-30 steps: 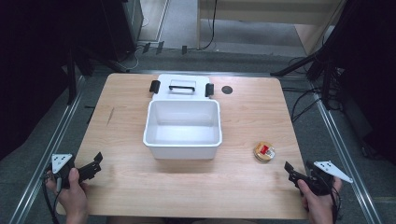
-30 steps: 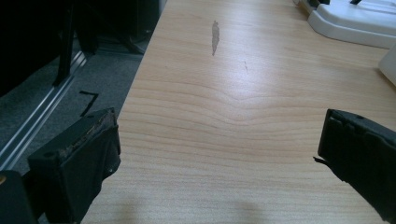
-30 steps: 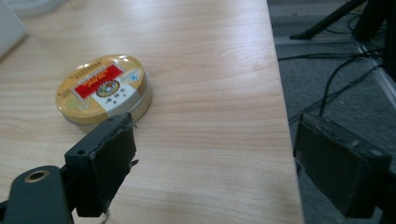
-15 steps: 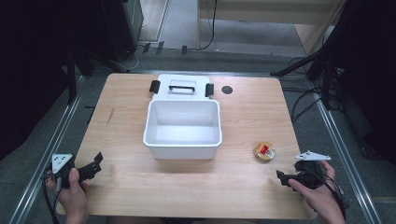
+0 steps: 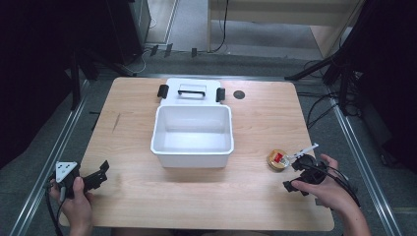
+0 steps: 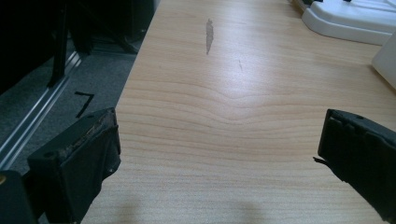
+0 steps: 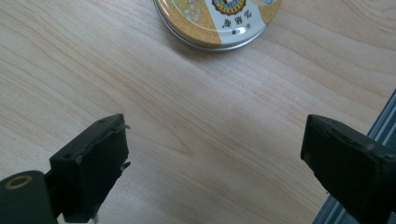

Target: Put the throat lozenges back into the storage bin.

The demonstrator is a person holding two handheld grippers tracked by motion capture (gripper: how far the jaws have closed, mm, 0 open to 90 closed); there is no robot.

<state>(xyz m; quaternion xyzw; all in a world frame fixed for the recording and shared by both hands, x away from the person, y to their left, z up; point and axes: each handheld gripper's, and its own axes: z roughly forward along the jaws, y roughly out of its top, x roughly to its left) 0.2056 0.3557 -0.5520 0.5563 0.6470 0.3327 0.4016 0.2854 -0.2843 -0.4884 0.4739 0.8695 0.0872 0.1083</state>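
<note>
I see the round gold tin (image 5: pixel 277 160) lying flat on the worktop (image 5: pixel 265 118) at the lower right of the high view, just right of the white tub (image 5: pixel 193 133). My right tool (image 5: pixel 298 176) sits just below and right of it, near but not touching. In the right gripper view the tin (image 7: pixel 218 21) lies at the top centre of the frame, ahead of the jaws, which have just been opening and now stand wide apart over bare wood. My left tool (image 5: pixel 97 176) rests at the lower left of the high view, well apart from the tin, jaws spread with nothing between them.
</note>
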